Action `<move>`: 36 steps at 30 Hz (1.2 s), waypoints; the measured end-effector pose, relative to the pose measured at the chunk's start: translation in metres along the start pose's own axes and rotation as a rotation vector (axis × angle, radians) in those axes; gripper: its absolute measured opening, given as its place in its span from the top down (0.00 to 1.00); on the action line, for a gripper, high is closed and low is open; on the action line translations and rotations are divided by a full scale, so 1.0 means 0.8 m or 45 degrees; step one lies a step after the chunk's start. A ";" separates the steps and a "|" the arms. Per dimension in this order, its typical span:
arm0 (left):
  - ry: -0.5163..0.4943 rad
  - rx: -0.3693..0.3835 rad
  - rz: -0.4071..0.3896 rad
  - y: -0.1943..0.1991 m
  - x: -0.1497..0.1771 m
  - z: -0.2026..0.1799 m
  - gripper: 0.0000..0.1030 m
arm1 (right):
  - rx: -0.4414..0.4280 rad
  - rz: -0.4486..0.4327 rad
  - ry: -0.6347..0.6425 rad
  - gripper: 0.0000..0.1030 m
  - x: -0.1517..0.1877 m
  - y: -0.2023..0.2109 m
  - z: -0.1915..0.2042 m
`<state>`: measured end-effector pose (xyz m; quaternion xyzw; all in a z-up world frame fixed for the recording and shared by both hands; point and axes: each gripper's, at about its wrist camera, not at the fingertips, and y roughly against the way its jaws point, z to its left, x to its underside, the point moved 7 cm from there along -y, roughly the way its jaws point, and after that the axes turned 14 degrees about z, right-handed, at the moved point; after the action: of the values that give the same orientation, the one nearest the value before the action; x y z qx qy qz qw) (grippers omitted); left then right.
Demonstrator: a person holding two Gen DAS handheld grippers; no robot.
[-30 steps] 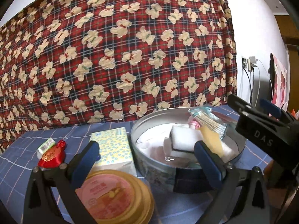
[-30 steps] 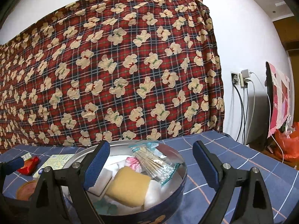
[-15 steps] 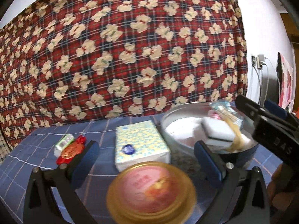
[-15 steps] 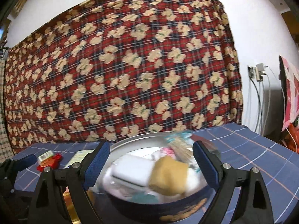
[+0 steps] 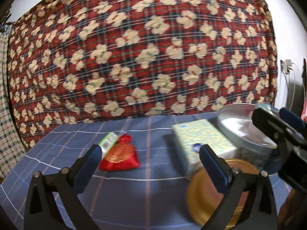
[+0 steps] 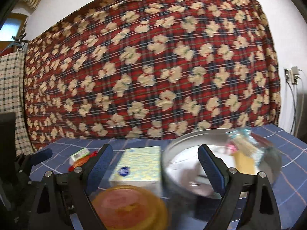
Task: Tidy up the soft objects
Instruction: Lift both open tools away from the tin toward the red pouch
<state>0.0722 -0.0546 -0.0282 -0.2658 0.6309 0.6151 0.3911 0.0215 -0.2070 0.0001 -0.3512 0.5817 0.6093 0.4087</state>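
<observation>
A round metal tin [image 6: 276, 164] holds sponges, a yellow sponge [image 6: 243, 162] and a clear bag of swabs [image 6: 247, 143]; its rim also shows in the left wrist view [image 5: 238, 108]. A yellow-patterned tissue pack [image 5: 203, 140] [image 6: 140, 163] lies left of it. A red pouch [image 5: 120, 156] and a small green-white packet [image 5: 109, 140] lie further left. My left gripper [image 5: 150, 162] is open and empty, above the cloth between pouch and tissue pack. My right gripper [image 6: 155, 164] is open and empty, over the tissue pack and tin edge; it shows at the right of the left wrist view [image 5: 280, 126].
A round gold lid [image 5: 209, 189] [image 6: 130, 209] lies in front of the tissue pack. The table carries a blue checked cloth [image 5: 134, 195]. A red plaid blanket with cream bears [image 5: 144, 53] hangs behind. A wall socket with cables [image 6: 292, 76] is at right.
Both grippers have swung left: the tin has slid toward the right of both views, and the red pouch and packet have come toward the middle of the left view. Both stay open and empty.
</observation>
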 end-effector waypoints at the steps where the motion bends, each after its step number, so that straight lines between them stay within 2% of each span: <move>1: 0.015 -0.016 0.005 -0.003 0.000 0.012 0.00 | -0.010 0.008 0.007 0.11 0.001 -0.004 0.010; 10: 0.109 -0.078 0.034 -0.019 0.001 0.082 0.00 | -0.104 0.046 0.024 0.11 0.003 -0.026 0.074; 23: 0.168 -0.171 0.094 -0.040 0.002 0.157 0.00 | -0.136 0.147 0.040 0.11 0.006 -0.067 0.141; 31: 0.189 -0.283 0.132 -0.067 -0.004 0.216 0.00 | -0.124 0.270 0.114 0.11 0.009 -0.107 0.182; 36: 0.252 -0.292 0.170 -0.081 -0.004 0.249 0.00 | -0.119 0.409 0.164 0.11 0.018 -0.144 0.205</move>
<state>0.1599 0.1345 -0.0497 -0.3254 0.6082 0.6786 0.2525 0.1279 -0.0437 -0.0490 -0.3106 0.6265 0.6693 0.2510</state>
